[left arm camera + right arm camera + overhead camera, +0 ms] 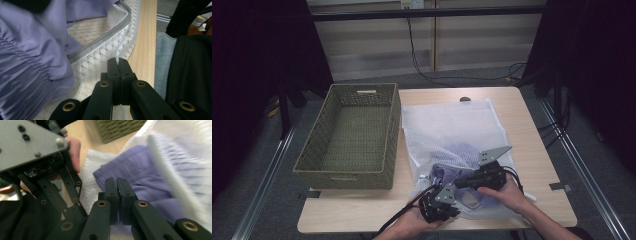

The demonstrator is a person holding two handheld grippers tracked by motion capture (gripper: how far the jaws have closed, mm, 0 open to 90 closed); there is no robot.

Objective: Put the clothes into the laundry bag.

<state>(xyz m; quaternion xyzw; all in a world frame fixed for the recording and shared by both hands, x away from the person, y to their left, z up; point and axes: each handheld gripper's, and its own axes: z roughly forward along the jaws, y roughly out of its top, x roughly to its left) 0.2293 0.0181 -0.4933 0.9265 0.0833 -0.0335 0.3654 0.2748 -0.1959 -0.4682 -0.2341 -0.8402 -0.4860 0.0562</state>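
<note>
Left tongs (pixel 117 62) pinch the mesh bag (pixel 100 57); purple garment (pixel 30 50) lies beside.

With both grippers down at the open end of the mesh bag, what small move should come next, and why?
Probably the right gripper should draw the purple garment a little further out of the white mesh laundry bag. The left gripper is shut on the bag's mesh near the zipper, pinning it, and part of the garment already lies outside the opening.
</note>
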